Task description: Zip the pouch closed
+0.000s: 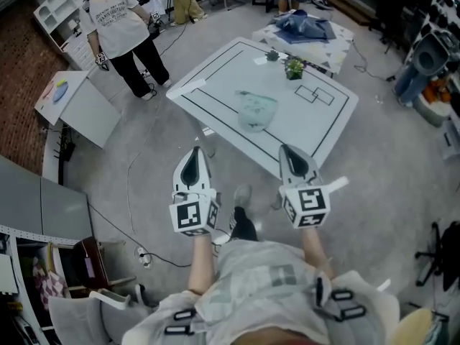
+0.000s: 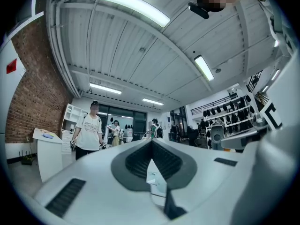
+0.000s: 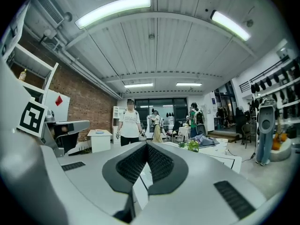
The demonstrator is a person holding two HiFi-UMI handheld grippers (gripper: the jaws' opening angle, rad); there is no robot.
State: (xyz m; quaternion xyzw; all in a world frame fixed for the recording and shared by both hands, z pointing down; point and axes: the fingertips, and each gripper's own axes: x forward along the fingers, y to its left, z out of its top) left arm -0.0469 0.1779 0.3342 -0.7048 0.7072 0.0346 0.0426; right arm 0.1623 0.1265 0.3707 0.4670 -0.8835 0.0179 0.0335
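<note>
A pale green pouch [image 1: 256,111] lies near the middle of the white table [image 1: 316,128], ahead of me in the head view. My left gripper [image 1: 192,152] and right gripper [image 1: 287,149] are held side by side short of the table's near edge, both shut with nothing between the jaws. In the left gripper view my left gripper [image 2: 151,142] points level into the room, jaw tips together. My right gripper [image 3: 146,144] does the same in the right gripper view, with the table [image 3: 225,159] ahead to the right. The pouch is not seen in either gripper view.
A small potted plant [image 1: 293,67] and a dark object [image 1: 272,55] stand on the table's far side. Behind it a second table holds blue cloth [image 1: 305,26]. A person in a white shirt [image 1: 118,27] stands at the far left by a white cabinet [image 1: 79,106]. Cables lie on the floor.
</note>
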